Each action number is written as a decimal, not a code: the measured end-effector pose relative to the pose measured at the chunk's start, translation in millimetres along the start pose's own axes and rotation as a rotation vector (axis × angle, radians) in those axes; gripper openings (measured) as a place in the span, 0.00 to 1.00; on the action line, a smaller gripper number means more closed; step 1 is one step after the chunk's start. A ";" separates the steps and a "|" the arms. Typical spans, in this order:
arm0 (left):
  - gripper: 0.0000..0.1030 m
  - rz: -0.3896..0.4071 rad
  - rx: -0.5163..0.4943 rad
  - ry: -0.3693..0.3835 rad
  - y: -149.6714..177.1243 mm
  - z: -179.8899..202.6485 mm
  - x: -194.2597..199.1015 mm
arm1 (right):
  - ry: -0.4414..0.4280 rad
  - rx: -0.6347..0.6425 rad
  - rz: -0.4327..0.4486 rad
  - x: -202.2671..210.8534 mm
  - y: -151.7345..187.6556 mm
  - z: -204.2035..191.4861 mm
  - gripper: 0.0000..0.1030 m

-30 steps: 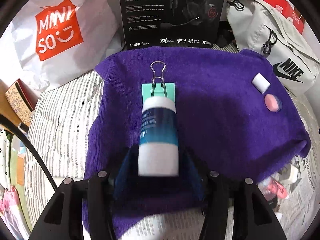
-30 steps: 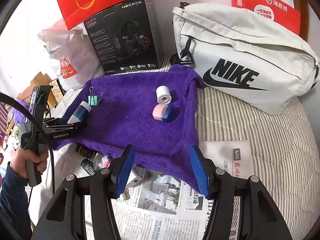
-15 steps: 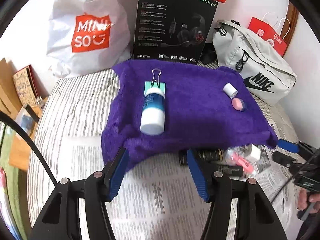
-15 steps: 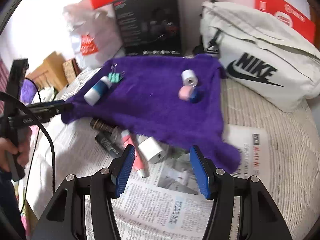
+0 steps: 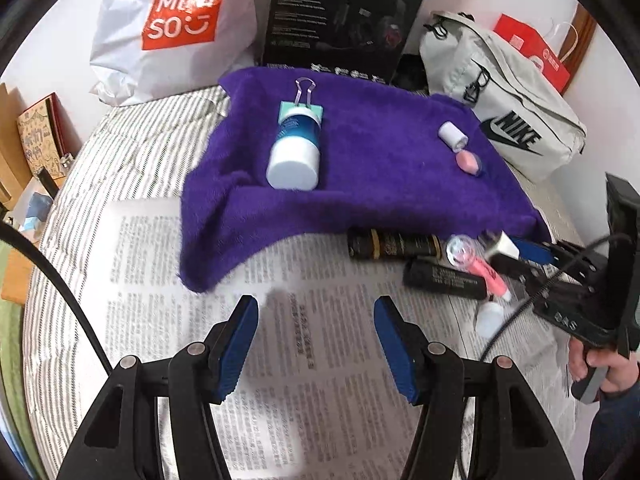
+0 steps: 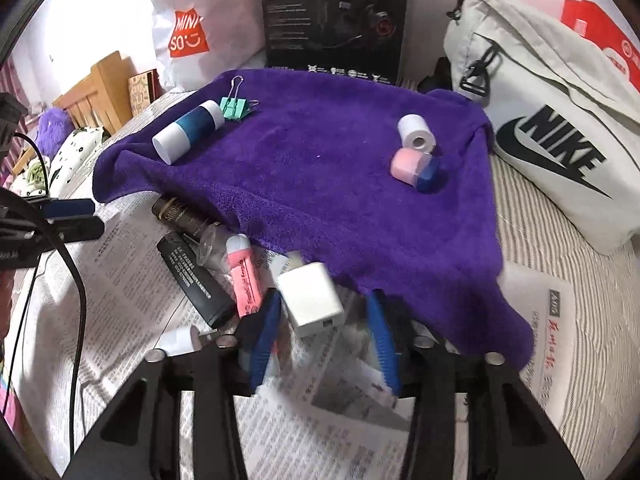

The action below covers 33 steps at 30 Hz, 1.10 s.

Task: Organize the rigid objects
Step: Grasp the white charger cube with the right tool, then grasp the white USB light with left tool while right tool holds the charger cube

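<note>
A purple towel [image 5: 380, 176] [image 6: 320, 168] lies on the striped bed. On it lie a blue-and-white bottle [image 5: 295, 152] [image 6: 188, 130], a green binder clip [image 5: 302, 106] [image 6: 236, 106], a white roll [image 5: 452, 136] [image 6: 416, 130] and a pink-and-blue piece [image 5: 468, 163] [image 6: 416, 170]. My left gripper [image 5: 316, 344] is open and empty over the newspaper. My right gripper [image 6: 326, 336] is open, its jaws on either side of a white charger block [image 6: 310, 298] [image 5: 502, 246]. Two dark tubes [image 6: 192, 272] [image 5: 444, 278] and a pink tube [image 6: 244, 276] [image 5: 490, 276] lie beside it.
Newspaper [image 5: 300, 360] covers the bed's front. A Miniso bag [image 5: 176, 28], a black headset box [image 5: 344, 16] and a grey Nike bag [image 5: 504, 92] [image 6: 552, 120] stand behind the towel. A small white cap [image 6: 178, 340] lies by the right gripper.
The left gripper let go of the bottle on the towel and pulled back over the newspaper. The right gripper moved down and forward to the white charger block.
</note>
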<state>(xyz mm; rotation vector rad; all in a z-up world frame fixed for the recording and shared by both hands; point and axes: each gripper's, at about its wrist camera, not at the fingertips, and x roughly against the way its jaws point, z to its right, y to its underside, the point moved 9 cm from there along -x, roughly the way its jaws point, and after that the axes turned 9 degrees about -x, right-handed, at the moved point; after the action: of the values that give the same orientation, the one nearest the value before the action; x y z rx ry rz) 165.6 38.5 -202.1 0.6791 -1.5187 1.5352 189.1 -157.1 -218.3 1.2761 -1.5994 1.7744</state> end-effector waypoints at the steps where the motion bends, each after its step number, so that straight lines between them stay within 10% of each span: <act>1: 0.57 -0.001 -0.004 0.004 0.8 2.0 -0.7 | -0.001 0.004 0.002 -1.1 -0.6 -1.2 0.28; 28: 0.56 -0.027 -0.319 0.161 0.2 143.8 -18.7 | 0.100 -0.249 0.032 75.1 53.8 103.6 0.26; 33: 0.41 -0.040 -0.369 0.130 0.2 151.5 -31.0 | 0.104 -0.264 0.039 84.8 62.5 109.2 0.26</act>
<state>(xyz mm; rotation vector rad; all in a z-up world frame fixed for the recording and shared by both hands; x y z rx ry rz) 153.0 -115.3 -211.2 0.3861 -1.6198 1.1995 135.0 -296.2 -190.8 1.0206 -1.7405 1.5609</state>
